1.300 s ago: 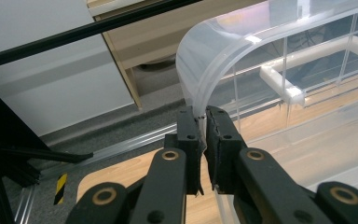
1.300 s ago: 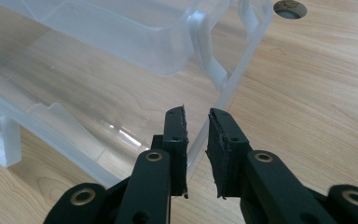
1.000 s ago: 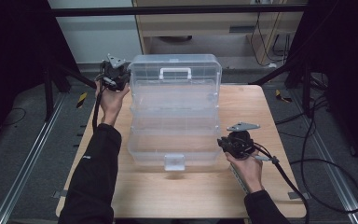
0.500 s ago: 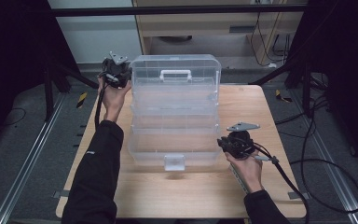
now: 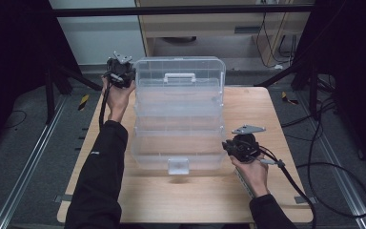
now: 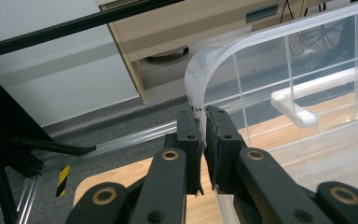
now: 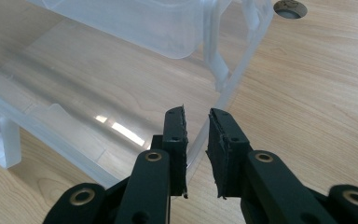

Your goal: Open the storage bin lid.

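So there's a big clear plastic storage box sitting in the middle of a wooden table, opened out into stepped tiers, with a white carry handle up on the far top tier and a white latch on the near bottom one

The left gripper is up at the far left corner of the box, held in the person's left hand. In the left gripper view its jaws are pinched on the curved edge of the clear lid, only a thin slit left between the pads with the plastic wall running through it, so it's clamped on the box

The right gripper is down at the near right corner of the bottom tier, in the right hand. In the right gripper view its jaws straddle the clear side wall of that lower tray; the left pad looks pressed to the plastic, but there's a gap on the other side, so I honestly can't tell if it's actually squeezing it

Cables trail off the right gripper over the near right of the table
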`<state>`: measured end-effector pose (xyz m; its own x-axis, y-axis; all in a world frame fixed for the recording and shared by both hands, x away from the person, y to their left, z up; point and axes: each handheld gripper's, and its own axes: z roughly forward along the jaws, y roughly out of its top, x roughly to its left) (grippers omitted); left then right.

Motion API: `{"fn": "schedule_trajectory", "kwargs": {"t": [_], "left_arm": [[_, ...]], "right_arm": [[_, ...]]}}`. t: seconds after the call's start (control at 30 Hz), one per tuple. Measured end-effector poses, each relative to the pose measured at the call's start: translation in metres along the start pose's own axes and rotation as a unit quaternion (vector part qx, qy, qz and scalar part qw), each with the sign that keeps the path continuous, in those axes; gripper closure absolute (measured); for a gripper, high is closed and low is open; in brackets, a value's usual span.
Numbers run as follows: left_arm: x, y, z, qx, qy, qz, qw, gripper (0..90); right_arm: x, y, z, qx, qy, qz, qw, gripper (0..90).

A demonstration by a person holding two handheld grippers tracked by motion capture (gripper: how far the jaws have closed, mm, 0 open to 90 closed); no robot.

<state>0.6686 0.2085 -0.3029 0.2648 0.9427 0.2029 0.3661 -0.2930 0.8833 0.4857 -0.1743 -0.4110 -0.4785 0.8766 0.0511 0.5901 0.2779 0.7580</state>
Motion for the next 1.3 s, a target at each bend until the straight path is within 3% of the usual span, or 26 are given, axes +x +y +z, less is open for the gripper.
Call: {"fn": "schedule_trajectory", "kwargs": {"t": [0.4,0.43,0.63,0.77,0.93,1.13,1.3], "left_arm": [[0.004,-0.005,0.011,0.003,0.002,-0.005,1.0000,83.9],[0.005,-0.005,0.010,0.005,0.000,-0.003,1.0000,88.1],[0.004,-0.005,0.006,0.004,0.003,0.010,0.9999,87.3],[0.007,-0.008,-0.001,0.010,0.000,0.007,0.9999,87.0],[0.011,-0.015,-0.009,0.015,-0.017,-0.010,0.9997,85.6],[0.007,-0.026,-0.027,0.014,-0.035,-0.007,0.9993,82.6],[0.001,-0.033,-0.050,0.015,-0.046,0.010,0.9988,81.2]], "right_arm": [[0.000,0.000,0.000,-0.001,0.000,-0.001,1.0000,77.6],[0.000,0.000,0.000,-0.001,0.000,-0.002,1.0000,77.6],[0.000,0.000,0.000,0.004,0.001,-0.001,1.0000,78.3],[0.000,0.001,0.001,0.000,0.001,0.003,1.0000,78.0],[0.000,0.000,0.001,-0.001,-0.001,0.004,1.0000,78.0],[0.001,0.000,0.001,-0.002,-0.001,0.004,1.0000,78.0],[0.001,0.000,0.001,-0.003,-0.002,0.003,1.0000,77.9]]}}
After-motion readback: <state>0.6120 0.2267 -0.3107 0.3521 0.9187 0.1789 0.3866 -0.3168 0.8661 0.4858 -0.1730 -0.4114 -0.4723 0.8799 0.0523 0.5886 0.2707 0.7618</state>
